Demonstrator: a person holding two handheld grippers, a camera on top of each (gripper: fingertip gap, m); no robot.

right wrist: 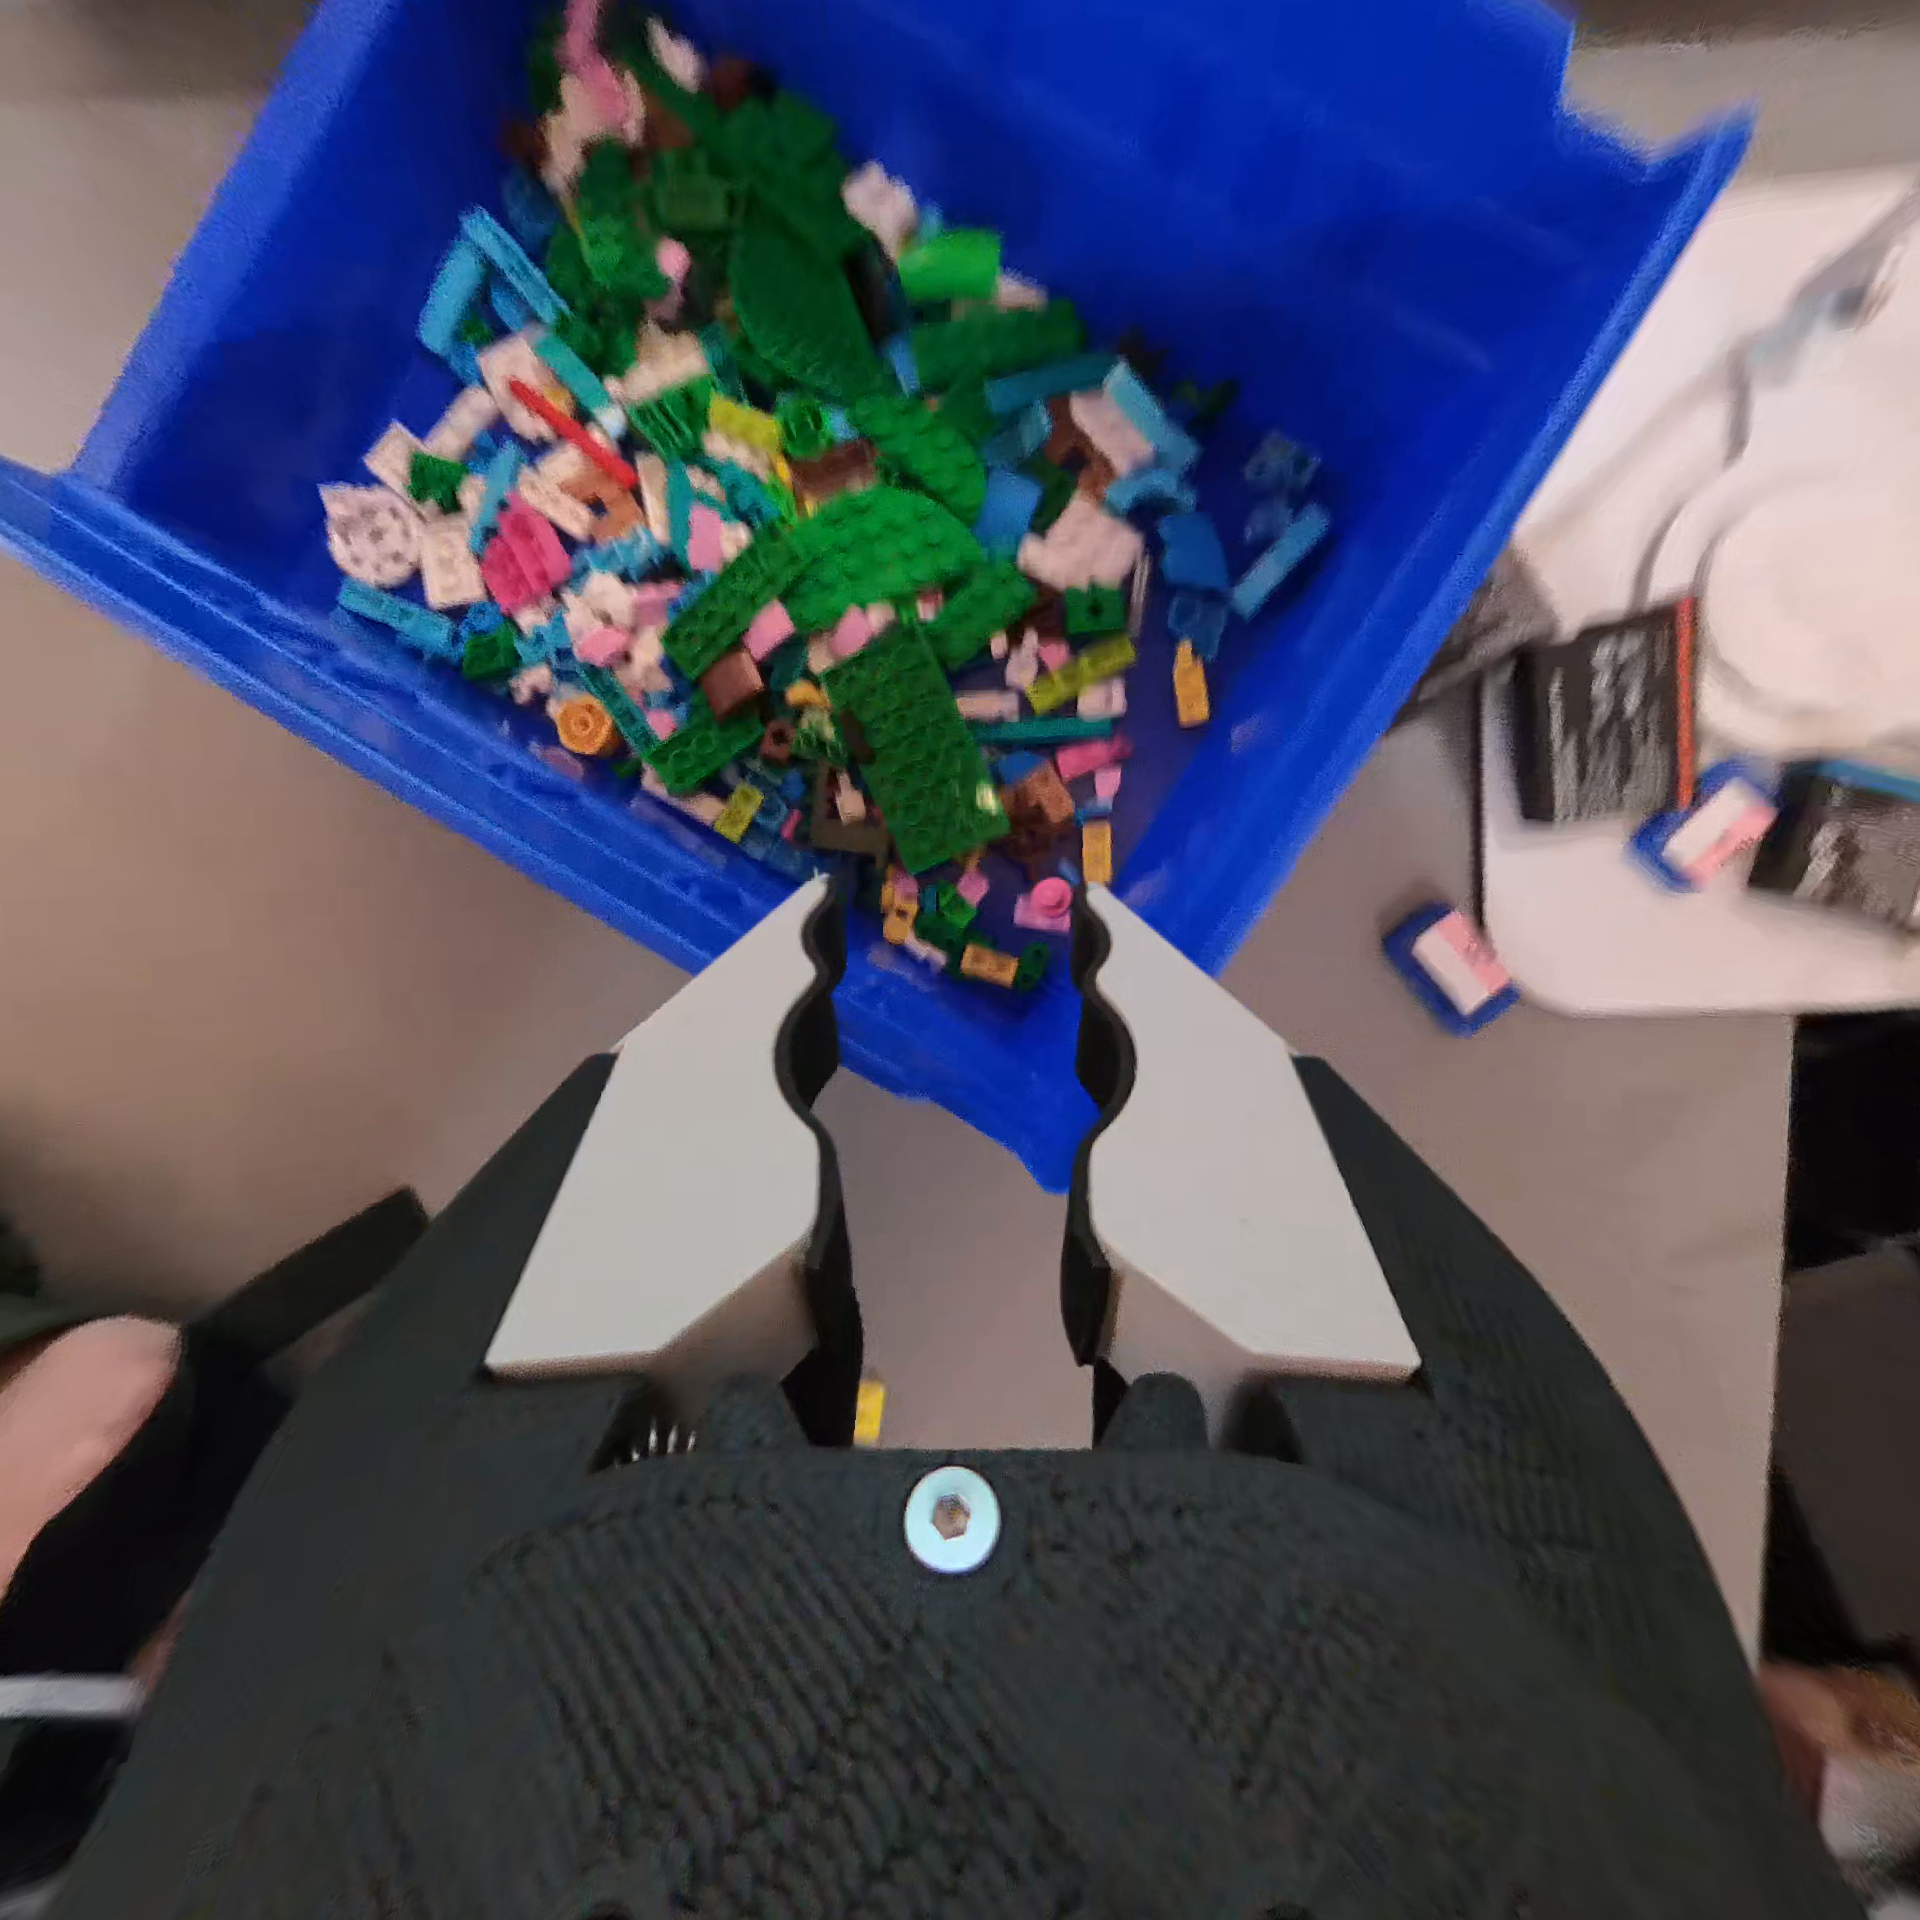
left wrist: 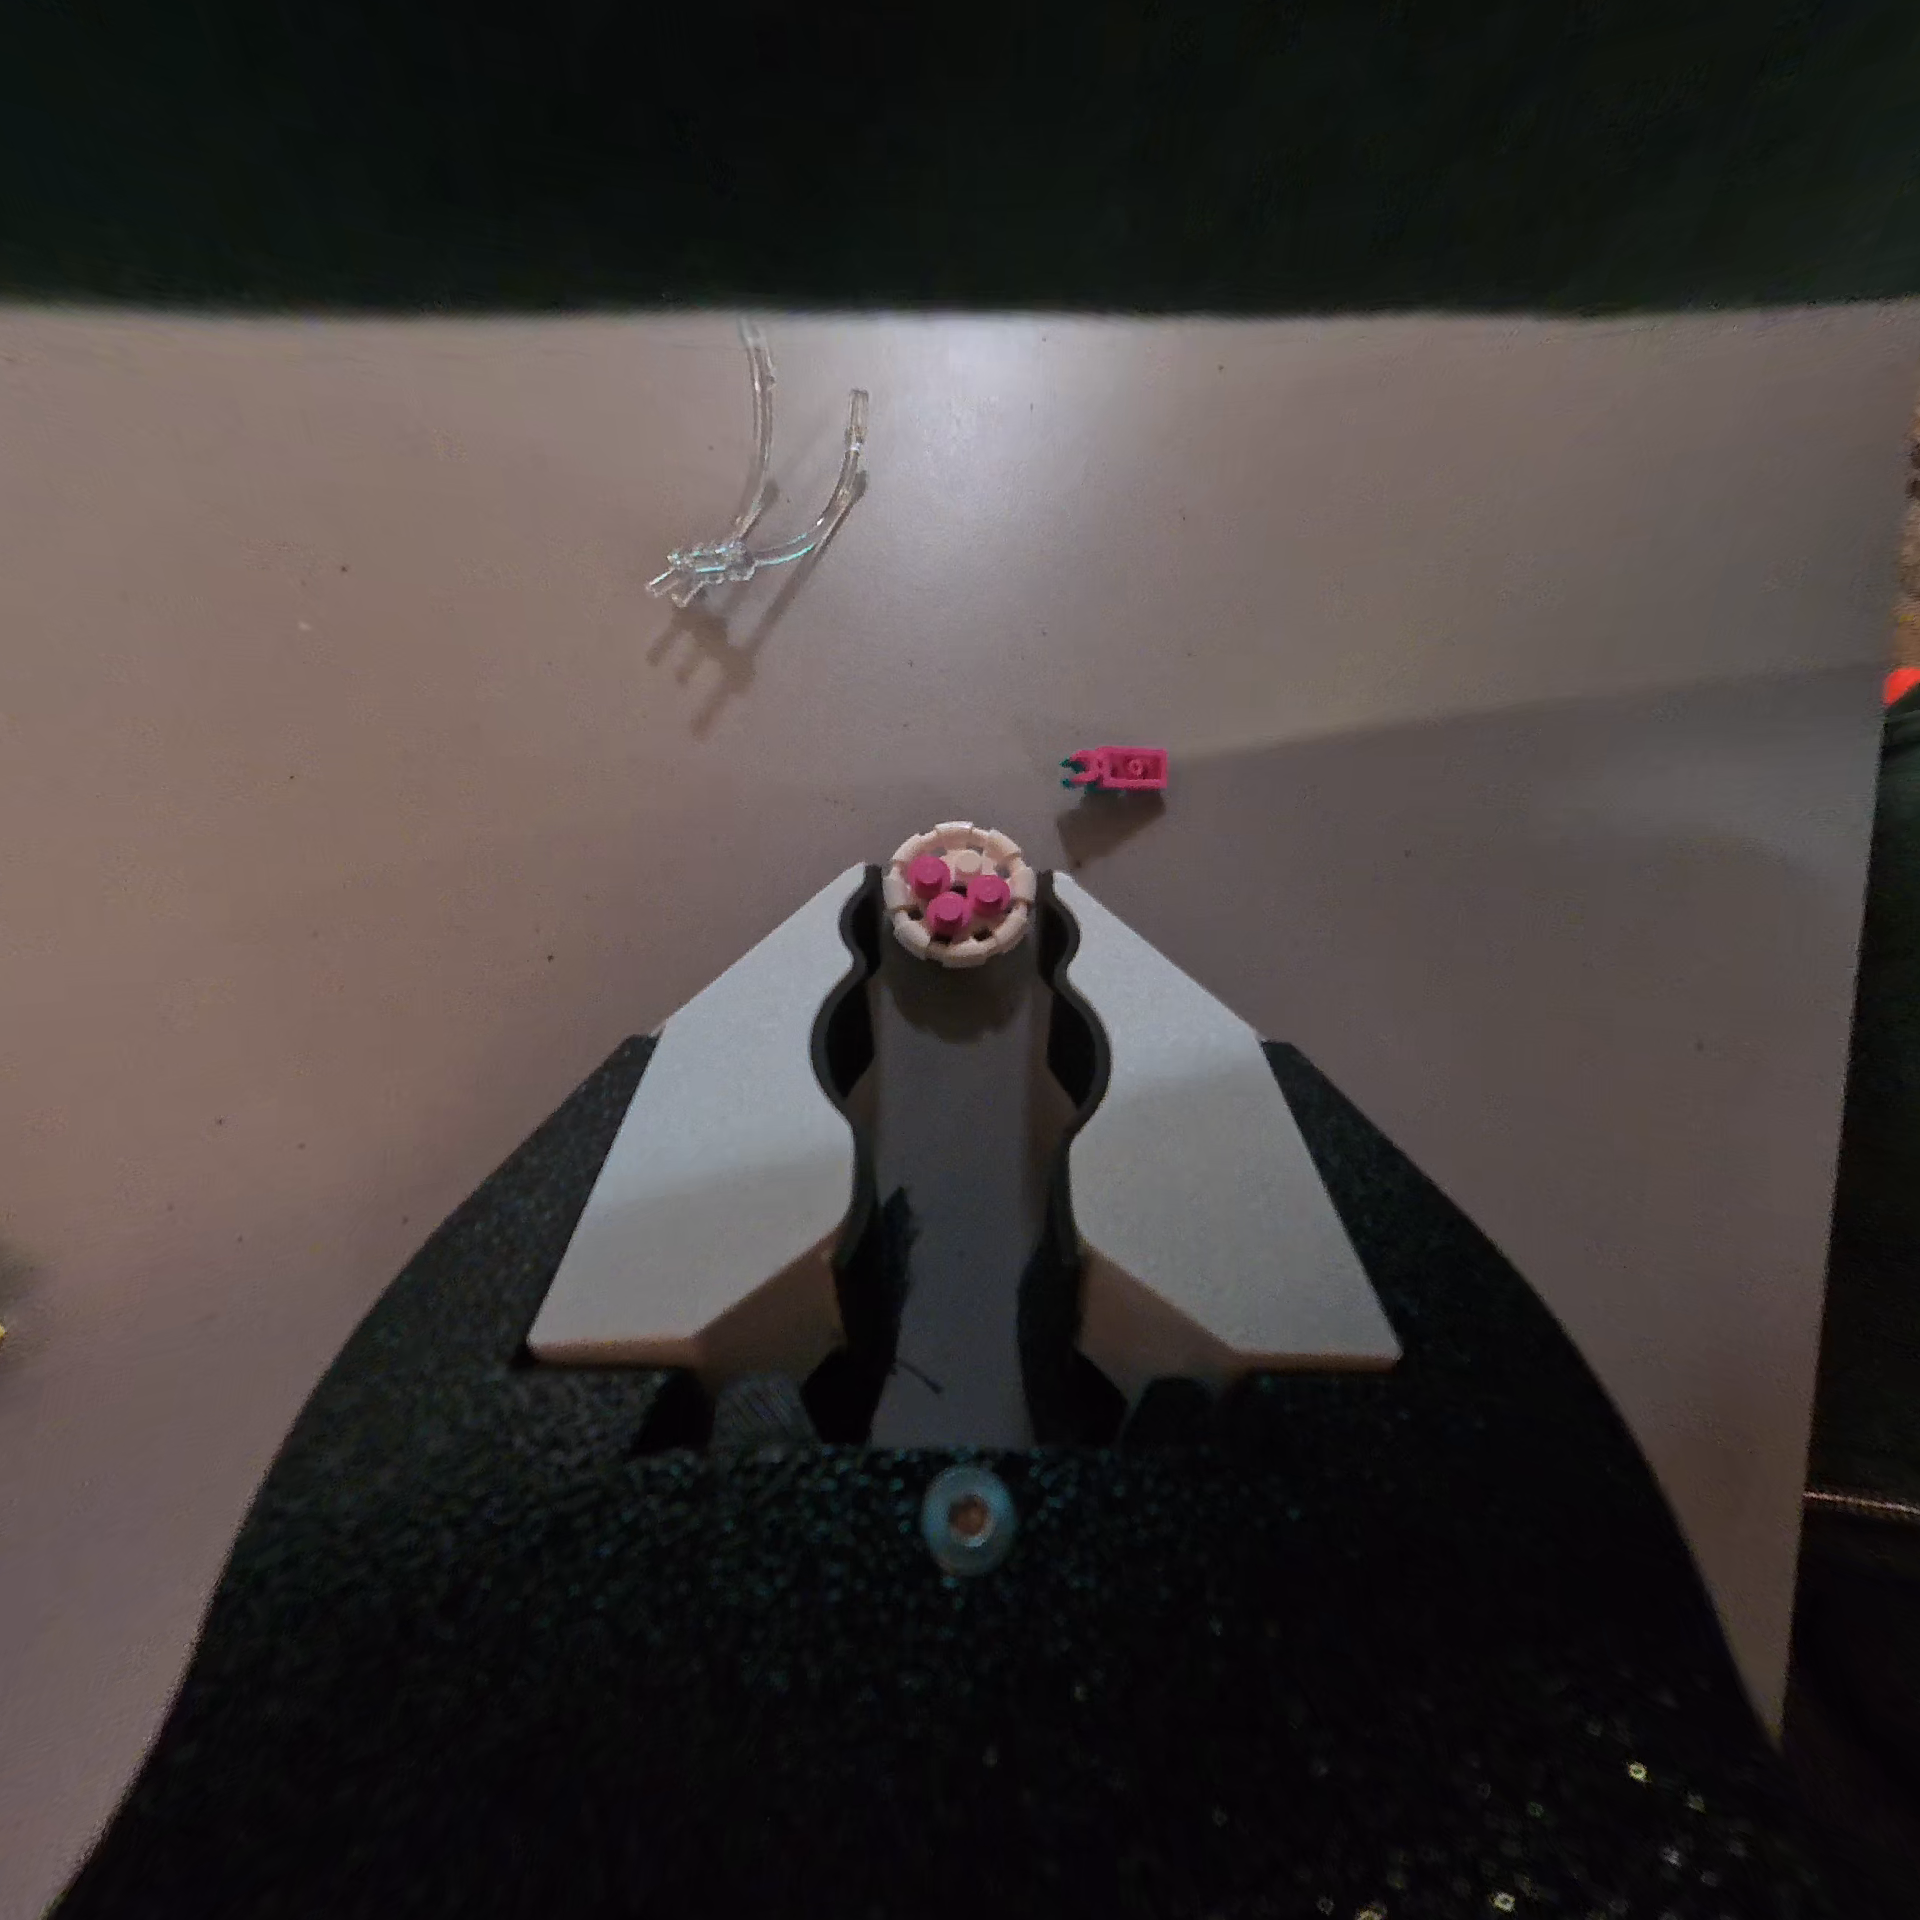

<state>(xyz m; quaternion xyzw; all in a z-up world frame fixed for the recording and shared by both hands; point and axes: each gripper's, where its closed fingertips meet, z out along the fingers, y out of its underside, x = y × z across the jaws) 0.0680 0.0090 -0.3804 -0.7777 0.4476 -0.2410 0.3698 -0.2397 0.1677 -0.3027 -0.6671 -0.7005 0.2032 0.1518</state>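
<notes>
**Left gripper loaded, right gripper empty over the bin**

Your left gripper (left wrist: 958,902) is clenched on a round pale-pink brick piece (left wrist: 958,909) at the very tips of its jaws. Three magenta studs sit on its face. The hold is shallow; in my judgement a tilt or a slight easing of pressure could let the round piece roll out onto the table (left wrist: 312,935).

Just beyond lies one magenta clip brick (left wrist: 1127,774), near but apart from the jaws. Farther off lies one clear curved piece (left wrist: 764,499) with two arms.

Your right gripper (right wrist: 956,914) hangs released and empty above the near corner of one blue bin (right wrist: 1351,312). The loose bricks (right wrist: 810,540) inside are too many and too blurred to count. Interlocked bricks could come up together.
</notes>
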